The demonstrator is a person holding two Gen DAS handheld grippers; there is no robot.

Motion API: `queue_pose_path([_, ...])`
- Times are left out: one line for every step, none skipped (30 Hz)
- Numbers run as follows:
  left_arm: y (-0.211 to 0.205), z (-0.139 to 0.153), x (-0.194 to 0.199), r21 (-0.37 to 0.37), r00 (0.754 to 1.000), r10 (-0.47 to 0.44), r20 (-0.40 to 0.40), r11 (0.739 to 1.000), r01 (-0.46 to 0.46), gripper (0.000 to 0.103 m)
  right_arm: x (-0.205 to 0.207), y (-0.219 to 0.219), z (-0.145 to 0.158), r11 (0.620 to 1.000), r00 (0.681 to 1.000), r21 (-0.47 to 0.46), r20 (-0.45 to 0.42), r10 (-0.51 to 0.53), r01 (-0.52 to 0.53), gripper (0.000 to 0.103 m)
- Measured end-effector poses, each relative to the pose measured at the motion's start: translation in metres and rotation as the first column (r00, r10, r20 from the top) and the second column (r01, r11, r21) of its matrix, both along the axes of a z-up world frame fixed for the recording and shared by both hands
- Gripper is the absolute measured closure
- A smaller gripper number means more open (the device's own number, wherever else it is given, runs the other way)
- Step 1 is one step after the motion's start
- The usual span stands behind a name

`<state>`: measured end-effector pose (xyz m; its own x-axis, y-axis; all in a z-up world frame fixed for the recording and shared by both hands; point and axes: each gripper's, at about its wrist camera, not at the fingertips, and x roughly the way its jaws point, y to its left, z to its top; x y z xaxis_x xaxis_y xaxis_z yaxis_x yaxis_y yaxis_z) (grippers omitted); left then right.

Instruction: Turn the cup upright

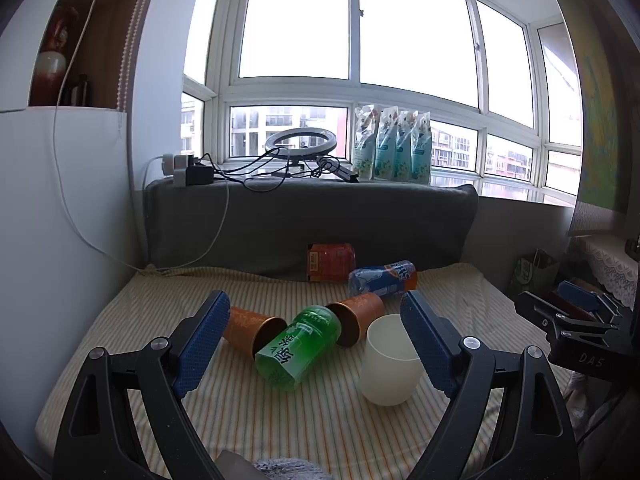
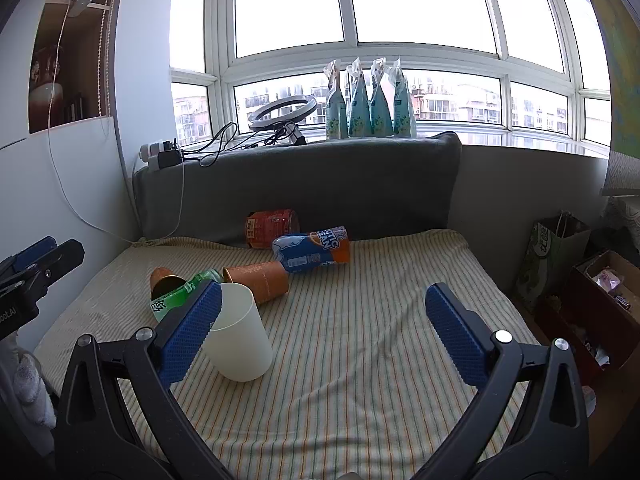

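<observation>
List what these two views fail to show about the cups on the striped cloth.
- Left orange paper cup: left wrist view, base behind a blue finger pad.
- Green plastic bottle: right wrist view, mostly behind the white cup.
- Red can: label too small.

This is a room in a home, likely a bedroom in an upper-floor flat. Ahead of the jaws lies a bed (image 2: pixel 360 340) with a striped cover and a grey padded headboard (image 2: pixel 300 188). Beyond it a wide bay window (image 1: pixel 352 32) looks onto apartment blocks. On the sill stand refill pouches (image 1: pixel 394 146) and a ring light (image 1: pixel 301 142). Left of the jaws, a wooden shelf (image 1: pixel 80 40) holds ornaments.
</observation>
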<state>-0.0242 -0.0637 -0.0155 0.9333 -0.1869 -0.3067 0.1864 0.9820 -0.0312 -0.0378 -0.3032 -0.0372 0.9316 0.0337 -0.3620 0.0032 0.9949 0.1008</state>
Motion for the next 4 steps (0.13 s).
queue_pose_path([0.0001,-0.0002,0.0003,0.001,1.000,0.001,0.000,1.000,-0.001,0.016,0.0002,0.0002,-0.0005,1.000,1.000,0.002,-0.001,0.000,0.000,0.000])
queue_pose_path([-0.0002,-0.0002,0.0002,0.002,1.000,0.001,0.001,1.000,-0.001,0.016,0.0003,0.0005,-0.0009,1.000,1.000,0.002,-0.002,-0.001,0.001,0.000])
queue_pose_path([-0.0001,-0.0003,0.0006,0.002,1.000,0.000,0.000,1.000,0.000,0.016,0.0010,0.0006,-0.0013,1.000,1.000,0.002,-0.004,-0.002,0.002,0.000])
queue_pose_path([0.0000,-0.0006,0.0011,0.001,1.000,0.000,-0.002,1.000,0.000,0.016,0.0010,0.0005,-0.0014,1.000,1.000,0.003,-0.004,0.001,-0.001,0.000])
